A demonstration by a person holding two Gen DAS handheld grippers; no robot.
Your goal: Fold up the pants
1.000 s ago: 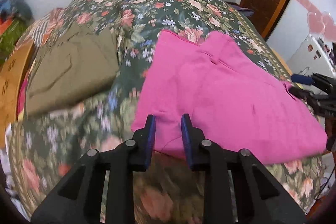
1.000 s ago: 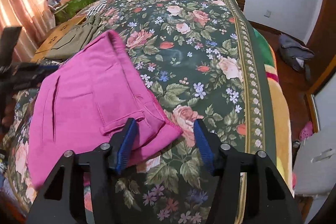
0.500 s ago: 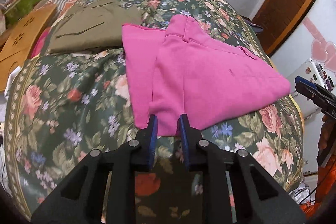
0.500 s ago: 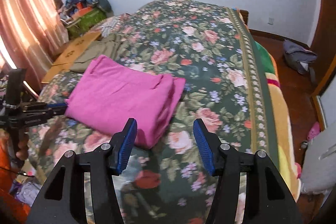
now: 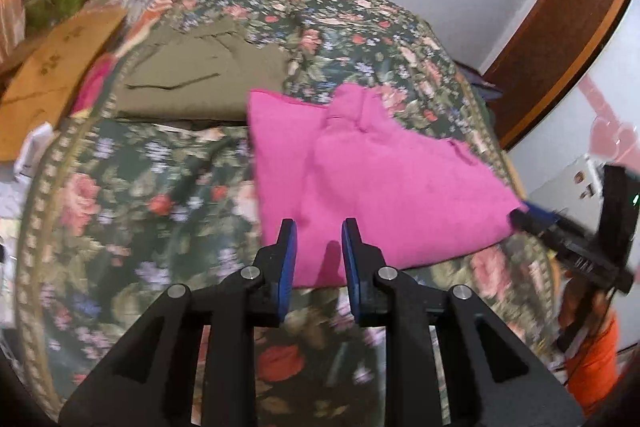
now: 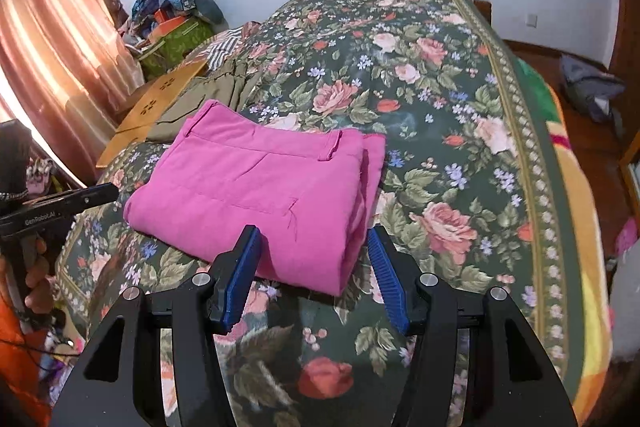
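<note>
The left claw (image 5: 316, 251) sits at the lower middle of its own view, its blue pads set narrowly apart with nothing pinched between them; only the near hem of the pink pants (image 5: 376, 187) shows through the gap. The right claw (image 6: 314, 263), low and central in its view, is spread about halfway and is also empty, its pads framing the near corner of the folded bundle without touching it.

The pants (image 6: 260, 191) lie on the bed (image 6: 440, 131) as a compact rectangle, waistband and belt loop along the far edge, stacked layers showing at the right-hand side. Behind them, toward the upper left, a folded olive garment (image 5: 200, 79) lies just beside the pink cloth, with a wooden board (image 6: 160, 99) beyond it at the bed's edge.

The fold looks essentially finished, so the risk now is undoing it. A pad that dips and catches the near edge could drag the top layer open. The soft, rounded bedspread gives little support, so a nudge could slide the stack toward the foot of the bed.
</note>
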